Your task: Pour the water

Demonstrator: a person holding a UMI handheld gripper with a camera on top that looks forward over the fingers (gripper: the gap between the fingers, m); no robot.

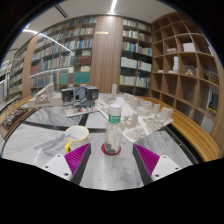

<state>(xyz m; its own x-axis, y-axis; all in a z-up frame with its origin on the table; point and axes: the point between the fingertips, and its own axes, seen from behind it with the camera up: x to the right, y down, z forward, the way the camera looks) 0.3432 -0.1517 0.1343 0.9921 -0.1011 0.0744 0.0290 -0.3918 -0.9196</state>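
The hand-held gripper [112,158] is spread wide, holding nothing; push straight ahead until the bottle [114,130] sits centred between the fingers, clear of the cup [77,138] on the desk [40,135].

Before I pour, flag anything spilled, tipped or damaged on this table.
Nothing stands out. The water bottle stands upright on a red coaster, between the open gripper fingers with gaps either side. The yellow cup sits upright beside it; no spill shows on the table.

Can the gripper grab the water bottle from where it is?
Probably yes. The water bottle stands upright just ahead of the open gripper, roughly centred between its fingers, with nothing between. The yellow cup sits off to its side.
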